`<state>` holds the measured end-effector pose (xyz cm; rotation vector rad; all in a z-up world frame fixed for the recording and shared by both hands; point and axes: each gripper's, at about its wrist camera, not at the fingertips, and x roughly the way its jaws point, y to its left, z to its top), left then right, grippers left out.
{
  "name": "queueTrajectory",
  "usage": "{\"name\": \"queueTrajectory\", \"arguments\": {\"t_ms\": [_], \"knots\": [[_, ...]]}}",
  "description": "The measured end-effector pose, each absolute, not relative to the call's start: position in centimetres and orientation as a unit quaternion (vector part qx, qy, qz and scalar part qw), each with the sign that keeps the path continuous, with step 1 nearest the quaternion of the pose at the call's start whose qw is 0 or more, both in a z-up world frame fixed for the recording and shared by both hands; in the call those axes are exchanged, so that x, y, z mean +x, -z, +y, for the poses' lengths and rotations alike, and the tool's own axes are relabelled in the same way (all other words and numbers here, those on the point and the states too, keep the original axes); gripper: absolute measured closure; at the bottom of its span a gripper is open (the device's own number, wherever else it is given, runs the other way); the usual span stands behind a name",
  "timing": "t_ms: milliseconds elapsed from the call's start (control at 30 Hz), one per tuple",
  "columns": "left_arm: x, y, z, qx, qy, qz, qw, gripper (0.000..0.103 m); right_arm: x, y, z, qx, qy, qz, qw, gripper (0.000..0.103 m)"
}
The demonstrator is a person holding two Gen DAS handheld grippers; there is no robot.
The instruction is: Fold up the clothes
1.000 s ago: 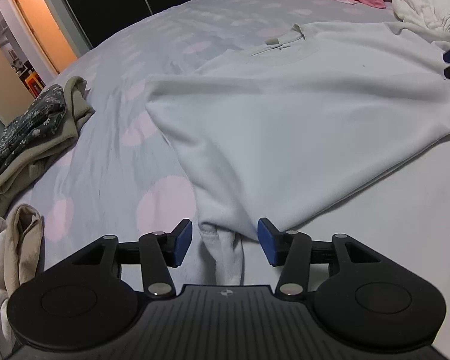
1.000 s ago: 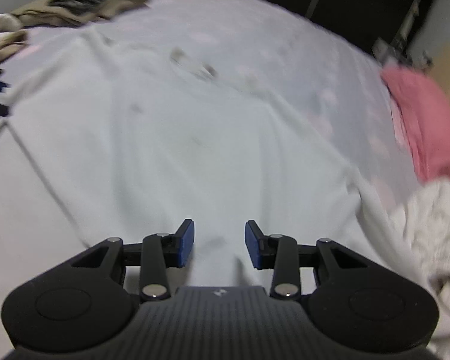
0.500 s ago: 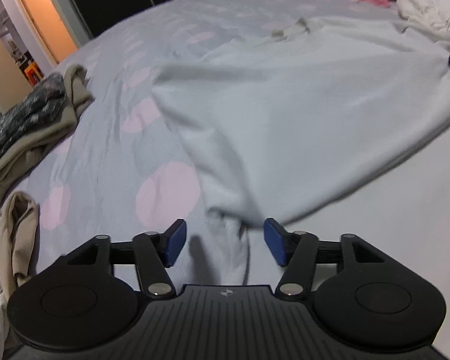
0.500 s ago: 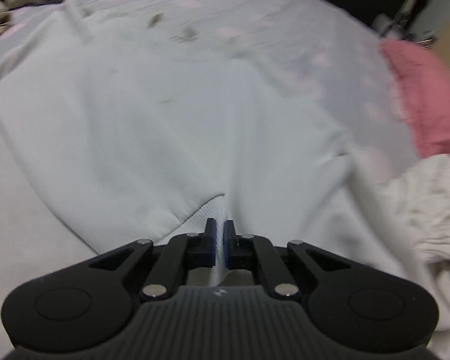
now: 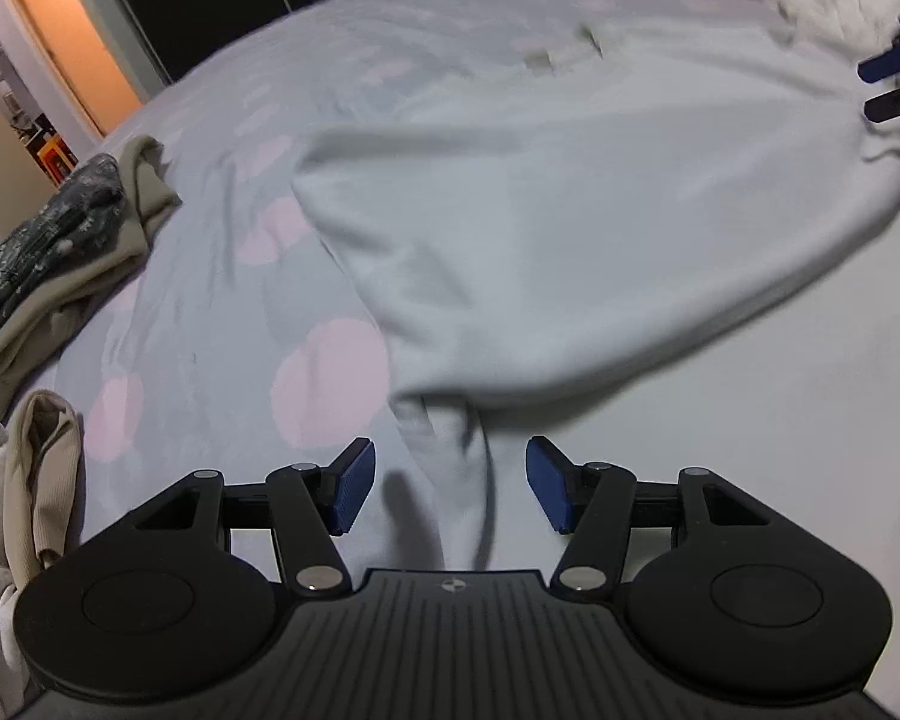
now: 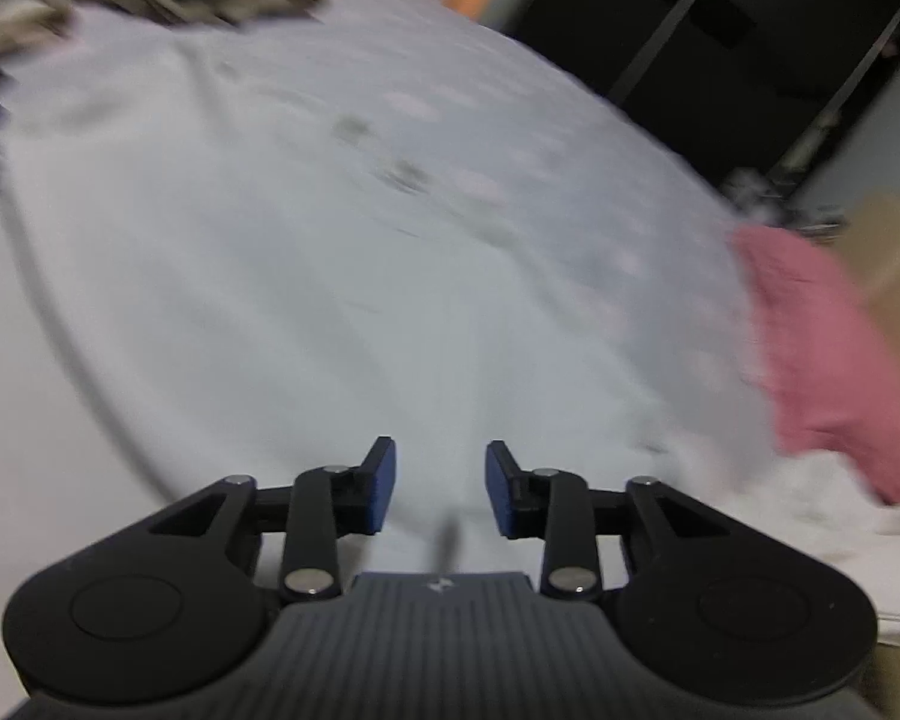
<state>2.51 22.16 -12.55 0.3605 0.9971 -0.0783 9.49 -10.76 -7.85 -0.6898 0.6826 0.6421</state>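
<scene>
Mid-fold by the look of it, though hard to pin down further: a pale grey-white sweatshirt (image 5: 570,228) spread on the bed (image 5: 222,312), with one fold apparently laid over, a rounded doubled edge running across the near side and a narrow strip of the same cloth, perhaps a sleeve or cuff, trailing out from under it toward the left gripper (image 5: 444,483). Jaws of that gripper apart, blue pads either side of the strip, close above it but clamping nothing. Right gripper (image 6: 441,486) likewise parted, hanging over the far side of the garment near the white crumpled clothes (image 6: 810,516) and the pink pillow (image 6: 828,360), gripping nothing; much motion blur in that view, so fine detail lost. Likely call for whatever comes next: a clean pinch on an edge or the loose strip with each set of tongs, then an even carry across so the cloth lands flat rather than bunched. Fabric soft and thick, apt to sag and drag if caught at one point only. Collar with a label or tag (image 5: 564,54) visible at the far end, surface mostly smooth, a few ripples near the right-hand corner. Other garments heaped off to the left, a tan piece with a dark patterned item (image 5: 60,222) on top.
</scene>
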Motion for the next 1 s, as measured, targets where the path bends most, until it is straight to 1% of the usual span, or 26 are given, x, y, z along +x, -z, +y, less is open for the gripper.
{"name": "queueTrajectory", "arguments": {"t_ms": [33,100,133,167,200,300,367,400,467,533,600,667,733,800,933,1000], "knots": [[2.6,12.5,22.6,0.162,0.033,0.479,0.862,0.047,9.2,8.1,-10.1,-0.318,-0.325,0.331,0.827,0.058],[2.7,12.4,23.4,0.143,0.023,0.487,0.861,0.044,8.9,9.5,-9.0,-0.338,-0.340,0.355,0.802,0.055],[2.8,12.3,23.8,0.133,0.018,0.491,0.861,0.045,9.0,10.6,-8.6,-0.353,-0.337,0.379,0.786,0.052],[2.9,12.2,24.2,0.123,0.014,0.494,0.860,0.046,9.1,11.4,-8.7,-0.358,-0.332,0.400,0.775,0.052],[2.9,12.1,24.5,0.122,0.010,0.495,0.860,0.048,9.2,11.6,-9.0,-0.351,-0.333,0.405,0.776,0.052],[2.4,11.2,24.4,0.156,0.019,0.476,0.865,0.048,9.9,10.7,-9.4,-0.345,-0.322,0.416,0.777,0.051],[2.3,10.2,24.2,0.168,0.046,0.480,0.860,0.052,10.2,10.1,-9.5,-0.340,-0.308,0.421,0.783,0.052],[2.4,9.7,24.1,0.174,0.062,0.485,0.855,0.055,10.1,9.7,-9.4,-0.336,-0.308,0.415,0.788,0.052],[2.6,8.6,23.9,0.181,0.089,0.492,0.847,0.053,10.2,9.1,-9.1,-0.329,-0.320,0.393,0.797,0.051],[3.2,7.4,24.4,0.162,0.096,0.483,0.855,0.054,9.7,8.5,-7.8,-0.323,-0.344,0.372,0.799,0.051],[3.9,6.3,24.8,0.144,0.103,0.473,0.863,0.054,8.9,8.2,-6.4,-0.319,-0.370,0.353,0.798,0.047],[4.5,5.1,25.3,0.126,0.110,0.464,0.870,0.054,8.0,8.4,-5.0,-0.318,-0.397,0.337,0.792,0.047],[5.5,4.1,25.9,0.102,0.108,0.451,0.880,0.050,7.3,8.9,-3.7,-0.314,-0.419,0.320,0.789,0.047],[7.7,4.6,27.0,0.058,0.071,0.422,0.902,0.050,6.9,9.7,-2.8,-0.305,-0.432,0.300,0.794,0.047],[10.4,7.0,26.9,0.063,0.057,0.407,0.909,0.051,7.6,11.1,-0.5,-0.283,-0.454,0.258,0.804,0.047],[11.8,8.1,26.8,0.065,0.050,0.400,0.913,0.051,8.5,11.7,0.5,-0.265,-0.466,0.256,0.804,0.046]]}}
